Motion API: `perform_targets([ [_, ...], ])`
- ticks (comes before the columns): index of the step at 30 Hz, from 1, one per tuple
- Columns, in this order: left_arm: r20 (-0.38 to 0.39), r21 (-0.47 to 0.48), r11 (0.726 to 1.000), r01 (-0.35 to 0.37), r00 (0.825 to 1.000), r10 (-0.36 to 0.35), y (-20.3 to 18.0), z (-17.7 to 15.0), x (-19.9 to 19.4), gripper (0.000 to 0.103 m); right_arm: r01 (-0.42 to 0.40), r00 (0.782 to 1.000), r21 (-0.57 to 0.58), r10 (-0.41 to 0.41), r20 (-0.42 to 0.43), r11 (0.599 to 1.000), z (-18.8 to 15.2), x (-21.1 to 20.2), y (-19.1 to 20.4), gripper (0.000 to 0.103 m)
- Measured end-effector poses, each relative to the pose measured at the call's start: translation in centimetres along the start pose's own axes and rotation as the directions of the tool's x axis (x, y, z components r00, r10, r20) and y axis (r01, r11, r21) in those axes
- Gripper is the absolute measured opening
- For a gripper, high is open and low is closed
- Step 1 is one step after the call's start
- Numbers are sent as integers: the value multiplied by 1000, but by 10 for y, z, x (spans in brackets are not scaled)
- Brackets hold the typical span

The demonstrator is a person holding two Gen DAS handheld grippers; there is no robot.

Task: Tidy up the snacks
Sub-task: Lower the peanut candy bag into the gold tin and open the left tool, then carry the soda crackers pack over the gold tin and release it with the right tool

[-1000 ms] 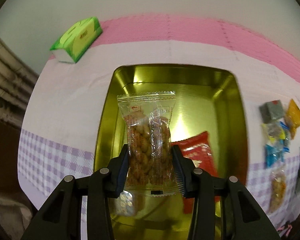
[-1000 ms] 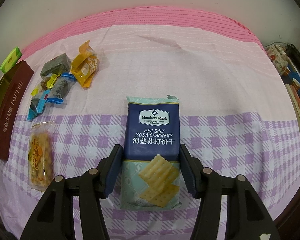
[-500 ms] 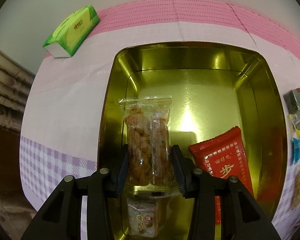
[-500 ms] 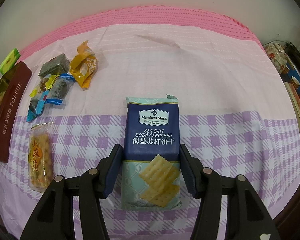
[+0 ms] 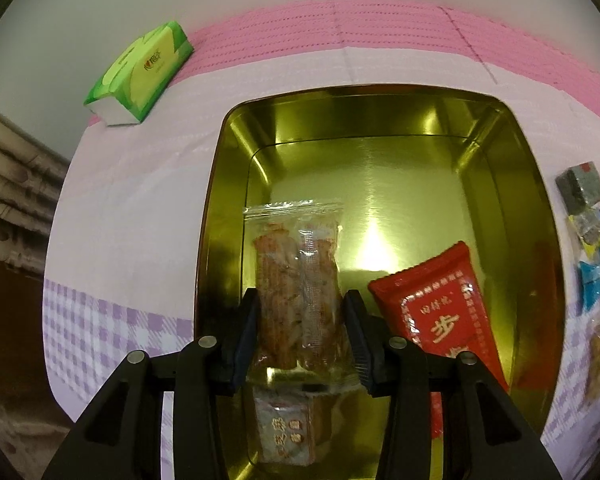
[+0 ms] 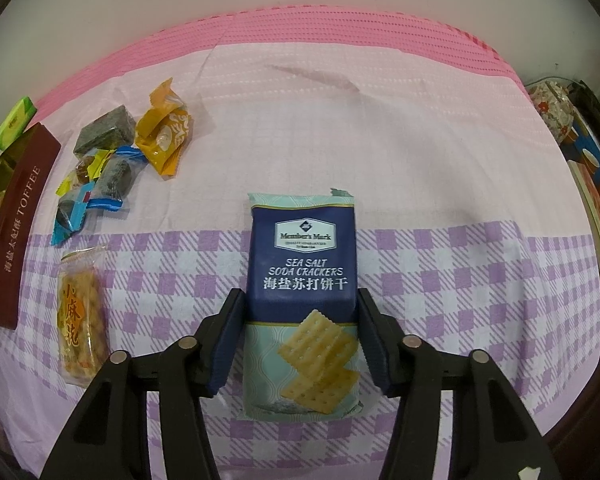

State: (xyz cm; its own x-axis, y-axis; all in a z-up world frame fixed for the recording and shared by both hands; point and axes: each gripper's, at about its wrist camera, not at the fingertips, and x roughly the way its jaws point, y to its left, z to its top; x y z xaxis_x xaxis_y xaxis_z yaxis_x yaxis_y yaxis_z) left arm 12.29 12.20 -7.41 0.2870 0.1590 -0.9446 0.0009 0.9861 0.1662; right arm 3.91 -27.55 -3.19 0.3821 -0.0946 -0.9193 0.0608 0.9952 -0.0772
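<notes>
Left wrist view: left gripper clenched on clear fried-snack packet above gold metal tin, red foil pouch at 4 o'clock. Step, likely: placing in tin; next, lower and release. Right gripper grasps navy soda-cracker pack, waiting turn.

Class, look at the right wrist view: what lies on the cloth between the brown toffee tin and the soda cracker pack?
In the right wrist view, a clear twisted-snack packet lies between the toffee tin and the cracker pack; the remaining stretch is bare checked cloth.

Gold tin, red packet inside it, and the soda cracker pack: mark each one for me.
gold tin (image 5: 364,168): left wrist view, bare floor of the tin.
red packet (image 5: 440,312): left wrist view, middle of its printed face.
soda cracker pack (image 6: 303,264): right wrist view, dark blue label band.
</notes>
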Motion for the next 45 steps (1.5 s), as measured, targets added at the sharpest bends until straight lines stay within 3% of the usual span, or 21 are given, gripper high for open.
perform_targets([
  [9, 69, -15, 1000, 6, 998, -5, 6, -10, -28, 49, 4, 1000, 8, -4, -4, 1000, 1, 0, 1, 46],
  [22, 134, -219, 976, -17, 990, 47, 40, -62, -61, 56, 21, 1000, 41, -20, -23, 999, -3, -4, 4, 46],
  [33, 157, -282, 958, -42, 984, 89, 62, -97, -67, 56, 8, 1000, 40, -9, 15, 999, -4, -35, 18, 46],
  [38, 166, -322, 946, -37, 982, 95, 76, -108, -71, 57, -38, 997, -1, 38, 66, 999, -2, -64, 43, 46],
  [45, 160, -391, 920, -39, 981, 109, 101, -123, -73, 57, -166, 981, -103, 175, 87, 981, -2, -93, 110, 46],
])
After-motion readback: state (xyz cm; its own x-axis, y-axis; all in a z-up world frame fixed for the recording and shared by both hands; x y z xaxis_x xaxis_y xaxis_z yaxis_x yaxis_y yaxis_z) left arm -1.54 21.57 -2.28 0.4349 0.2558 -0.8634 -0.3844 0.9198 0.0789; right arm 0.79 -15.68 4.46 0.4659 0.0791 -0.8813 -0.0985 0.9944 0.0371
